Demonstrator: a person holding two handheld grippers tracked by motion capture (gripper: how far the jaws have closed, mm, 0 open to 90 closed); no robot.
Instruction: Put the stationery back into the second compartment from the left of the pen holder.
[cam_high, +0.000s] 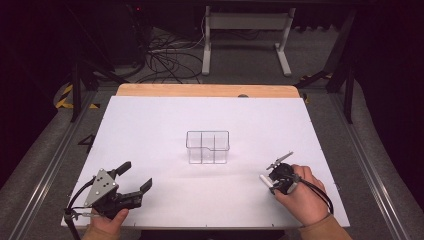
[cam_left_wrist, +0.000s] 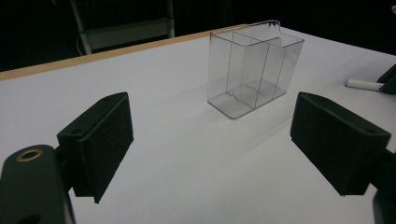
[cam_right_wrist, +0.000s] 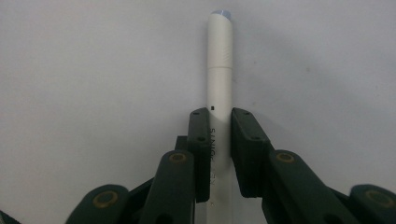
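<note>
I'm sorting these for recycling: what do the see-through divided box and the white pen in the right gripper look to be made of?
The divided box looks like clear hard plastic, glossy: you see the table through its thin walls, and the edges catch light. It could be acrylic; glass seems less likely. The pen, clamped between the right gripper's fingers, looks like matte white plastic with dark printed lettering and a bluish end.

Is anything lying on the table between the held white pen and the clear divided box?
No. In the high view, bare white table separates the white pen, clamped in the right gripper, from the clear divided box.
</note>
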